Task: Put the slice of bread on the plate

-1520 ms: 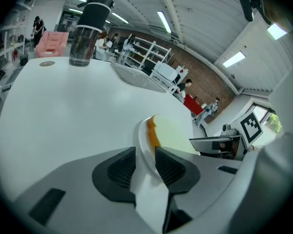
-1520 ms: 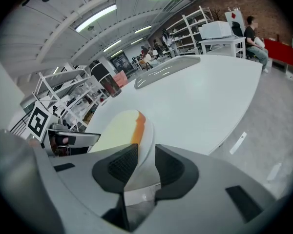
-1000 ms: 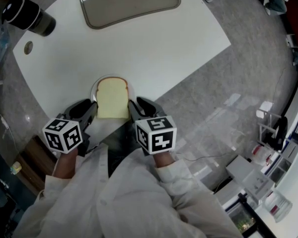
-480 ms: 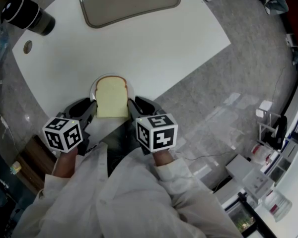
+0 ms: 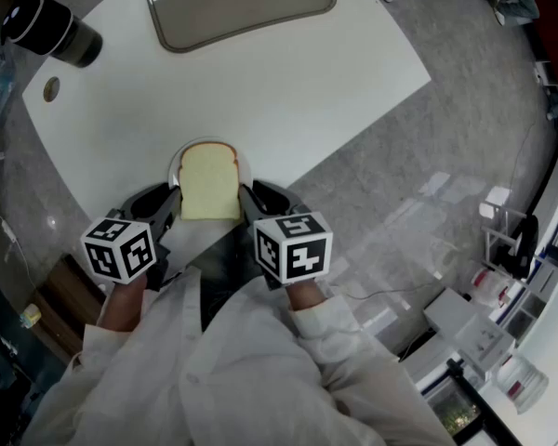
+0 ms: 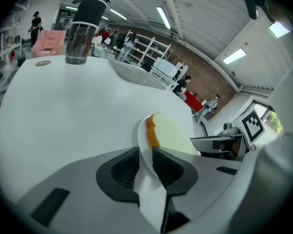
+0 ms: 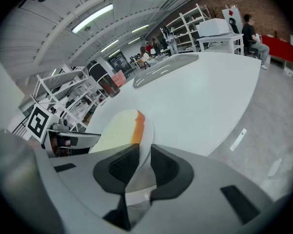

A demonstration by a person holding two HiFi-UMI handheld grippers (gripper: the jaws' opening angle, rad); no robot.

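One pale bread slice, brown crust, on one white plate; my left claw, just closing, and right claw grip its rim.

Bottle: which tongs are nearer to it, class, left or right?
Left. The left tongs, just closing on the left rim of the plate, sit on the side toward the bottle; the right tongs grip the plate's far rim.

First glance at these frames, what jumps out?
A slice of bread lies on a white plate at the white table's near edge. The left tool and right tool each clamp the plate's rim from either side; the left's jaws have just been closing on it. A dark-capped bottle stands far left.
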